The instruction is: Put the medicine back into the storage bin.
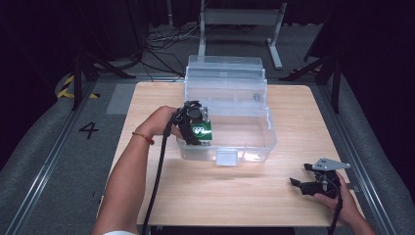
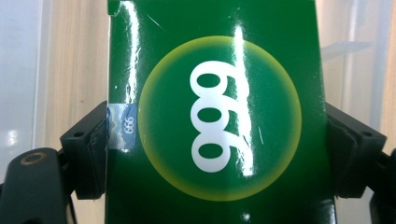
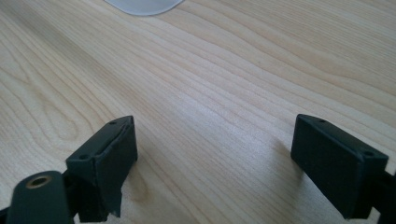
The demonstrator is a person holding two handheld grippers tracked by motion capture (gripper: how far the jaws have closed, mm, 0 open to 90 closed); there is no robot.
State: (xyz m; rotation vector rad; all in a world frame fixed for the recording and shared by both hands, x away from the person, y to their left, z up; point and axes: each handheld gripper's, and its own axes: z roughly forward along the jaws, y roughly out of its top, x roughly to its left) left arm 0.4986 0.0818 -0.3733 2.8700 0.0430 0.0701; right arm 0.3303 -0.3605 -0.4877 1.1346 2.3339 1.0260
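A glossy green box with a white "666" in a yellow-rimmed circle sits between the jaws of my left gripper, which is shut on its two sides. In the high view the left gripper holds this green box over the front left corner of a clear plastic bin. My right gripper rests low over the table's near right corner, in a hand. Its jaws stand wide apart in the right gripper view, right gripper, with bare wood between them.
The clear bin's lid stands up behind it at the table's far edge. The wooden table has bare room in front of the bin. A metal stand and cables lie on the floor beyond. A pale plastic edge shows ahead of the right jaws.
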